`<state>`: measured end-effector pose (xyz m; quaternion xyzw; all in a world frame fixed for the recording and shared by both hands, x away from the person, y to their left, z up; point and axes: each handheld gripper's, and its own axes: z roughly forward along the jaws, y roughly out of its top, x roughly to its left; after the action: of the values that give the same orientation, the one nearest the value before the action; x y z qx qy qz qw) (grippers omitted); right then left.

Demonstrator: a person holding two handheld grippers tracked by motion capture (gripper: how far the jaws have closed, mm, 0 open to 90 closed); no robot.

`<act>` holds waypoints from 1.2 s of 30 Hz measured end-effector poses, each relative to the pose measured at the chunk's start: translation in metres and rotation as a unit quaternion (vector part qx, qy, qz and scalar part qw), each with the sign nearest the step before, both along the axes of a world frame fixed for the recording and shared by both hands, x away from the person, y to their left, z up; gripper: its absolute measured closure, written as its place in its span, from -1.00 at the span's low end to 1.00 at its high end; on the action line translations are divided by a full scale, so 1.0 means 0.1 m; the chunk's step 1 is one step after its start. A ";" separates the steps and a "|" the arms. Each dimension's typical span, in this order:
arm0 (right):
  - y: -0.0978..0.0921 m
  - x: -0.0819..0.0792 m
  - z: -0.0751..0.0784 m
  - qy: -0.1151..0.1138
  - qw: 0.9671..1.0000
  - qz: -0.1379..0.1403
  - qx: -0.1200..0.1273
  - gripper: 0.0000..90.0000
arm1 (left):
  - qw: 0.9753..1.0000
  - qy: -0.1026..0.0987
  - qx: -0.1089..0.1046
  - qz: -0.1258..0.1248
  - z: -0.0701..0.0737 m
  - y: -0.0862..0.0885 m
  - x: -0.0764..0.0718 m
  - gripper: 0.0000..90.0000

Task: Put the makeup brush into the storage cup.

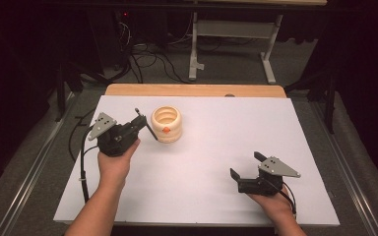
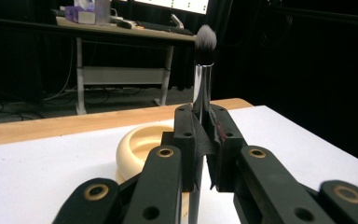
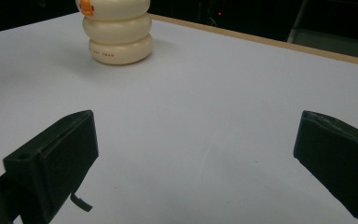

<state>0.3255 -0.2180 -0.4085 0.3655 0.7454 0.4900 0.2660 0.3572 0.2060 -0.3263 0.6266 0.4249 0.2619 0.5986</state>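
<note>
My left gripper is shut on a thin makeup brush, just left of a cream ribbed pot with an orange mark on its side. In the left gripper view the jaws clamp the brush's silver handle, and its white-tipped bristles stand upright above them. The pot sits right behind the jaws. My right gripper rests low at the front right of the table, open and holding nothing. Its jaws stand wide apart, with the pot far off.
A white sheet covers the table, and a wooden strip shows along the far edge. Behind the table are a desk frame and floor cables. A cluttered desk stands in the background.
</note>
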 end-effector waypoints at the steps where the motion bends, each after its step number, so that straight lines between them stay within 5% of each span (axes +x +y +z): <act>1: 0.00 0.00 0.00 -0.001 1.000 0.001 0.000 -0.97 | 1.000 -0.001 -0.001 0.001 0.02 -0.01 0.01 0.84; 20: 0.00 -0.02 0.02 0.000 1.000 0.002 0.005 -0.97 | 1.000 -0.009 0.023 0.014 0.24 -0.18 0.30 0.84; 36: 0.00 -0.02 0.02 -0.003 1.000 0.007 0.009 -0.97 | 0.999 -0.006 0.037 0.027 0.22 -0.31 0.55 0.84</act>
<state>0.3231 -0.2181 -0.4068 0.3607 0.7426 0.4999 0.2616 0.4121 0.1753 -0.3043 0.6351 0.4275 0.2975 0.5704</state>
